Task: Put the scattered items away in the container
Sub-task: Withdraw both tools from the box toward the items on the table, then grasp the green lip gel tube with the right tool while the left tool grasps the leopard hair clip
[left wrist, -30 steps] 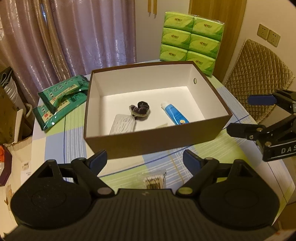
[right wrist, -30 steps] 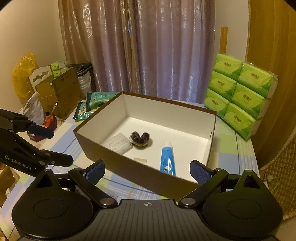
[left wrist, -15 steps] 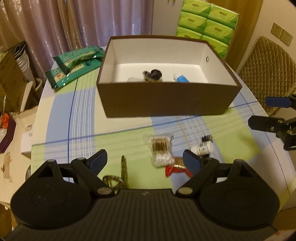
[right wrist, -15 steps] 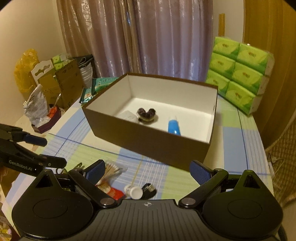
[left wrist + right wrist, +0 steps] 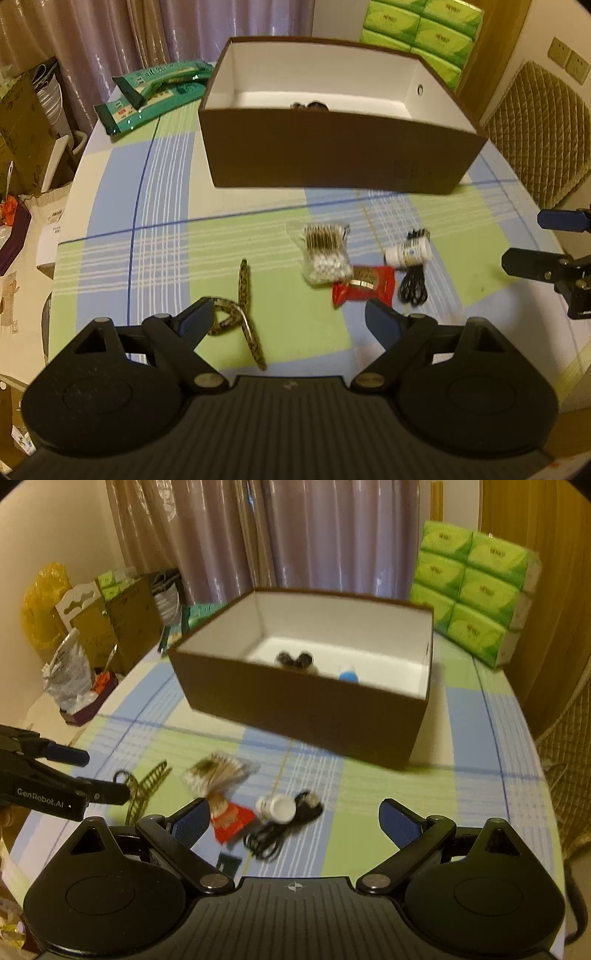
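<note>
We see a brown box (image 5: 332, 155) that is white inside. The tablecloth (image 5: 166, 240) has green, blue and white squares with thin stripes. The packet (image 5: 364, 286) is red, the cable (image 5: 413, 286) is black, and the hair clip (image 5: 242, 314) is spotted yellow-brown.

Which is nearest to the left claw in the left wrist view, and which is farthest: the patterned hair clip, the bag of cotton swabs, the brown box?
1. Patterned hair clip: lies between the open left claw fingers, toward the left one.
2. Bag of cotton swabs: mid-table, ahead and slightly right.
3. Brown box: farthest, at the table's back.
</note>
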